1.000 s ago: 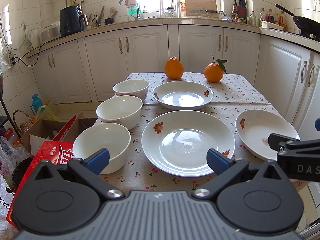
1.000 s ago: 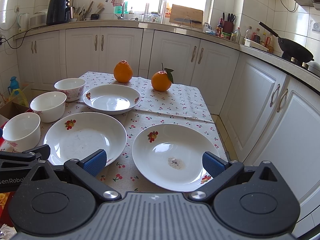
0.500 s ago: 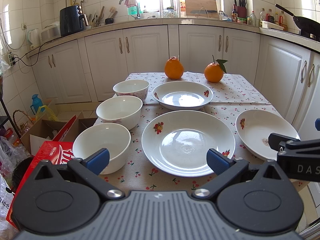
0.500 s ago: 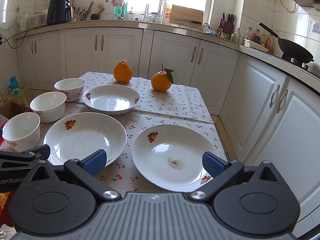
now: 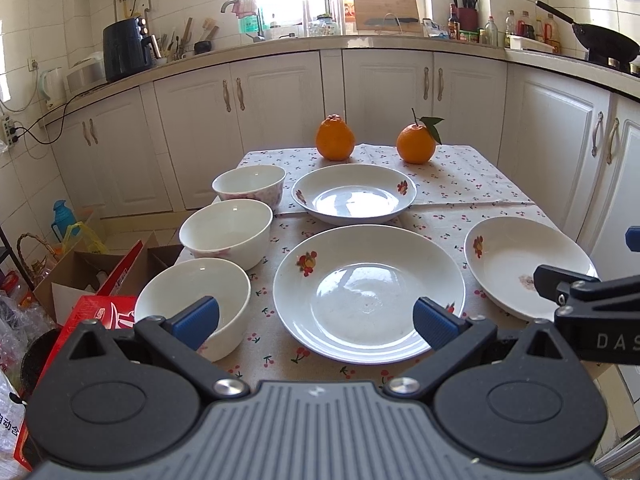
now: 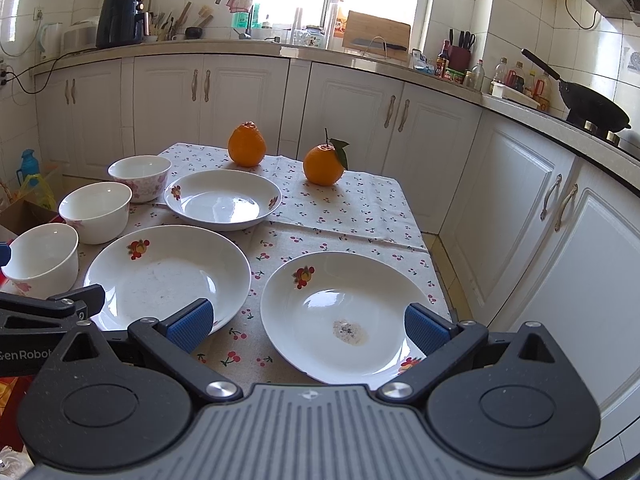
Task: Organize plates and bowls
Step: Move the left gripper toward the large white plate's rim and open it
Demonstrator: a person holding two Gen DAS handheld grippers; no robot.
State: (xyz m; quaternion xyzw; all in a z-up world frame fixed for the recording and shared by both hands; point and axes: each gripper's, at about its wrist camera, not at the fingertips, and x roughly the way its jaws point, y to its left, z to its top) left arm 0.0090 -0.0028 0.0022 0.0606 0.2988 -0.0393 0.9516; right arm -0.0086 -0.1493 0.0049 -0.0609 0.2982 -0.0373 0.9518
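Note:
Three white bowls stand in a row down the table's left side: the near bowl (image 5: 192,304), the middle bowl (image 5: 226,232) and the far floral bowl (image 5: 249,186). A large flowered plate (image 5: 368,292) lies in the middle, a smaller plate (image 5: 354,198) behind it, and a third plate (image 5: 524,266) on the right. My left gripper (image 5: 316,322) hovers open at the front edge, between the near bowl and the large plate. In the right wrist view, my right gripper (image 6: 308,326) stands open over the near edge of the right plate (image 6: 344,316), empty.
Two oranges (image 5: 335,138) (image 5: 416,144) sit at the far end of the cherry-print tablecloth (image 5: 472,184). A red box (image 5: 100,312) and cardboard boxes (image 5: 76,272) crowd the floor at the left. White cabinets (image 6: 532,200) run close along the right and back.

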